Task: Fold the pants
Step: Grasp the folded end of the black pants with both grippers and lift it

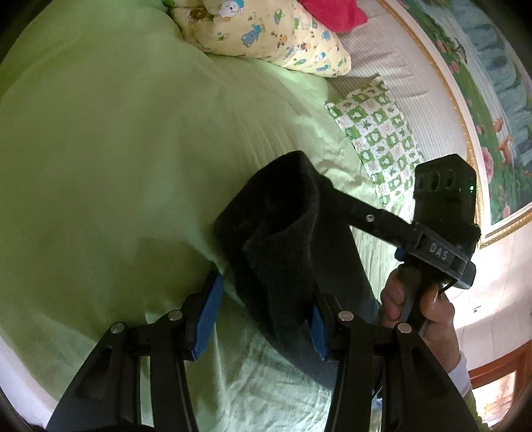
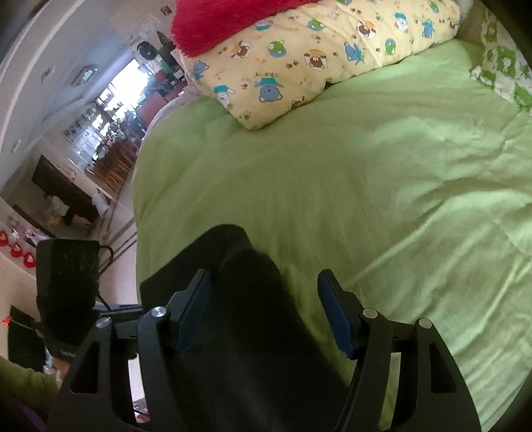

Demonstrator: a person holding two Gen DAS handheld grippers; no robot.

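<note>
Both grippers, left (image 1: 262, 319) and right (image 2: 264, 312), have jaws spread wide with the black pants (image 1: 282, 239) draped between them over the green bed (image 1: 99, 149). Looks soft, floppy, fairly thick; I'd pinch near the bunched edge.

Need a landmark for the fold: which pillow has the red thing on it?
The yellow cartoon-bear pillow; the red blanket lies on it. The green-checked pillow has nothing on it.
</note>
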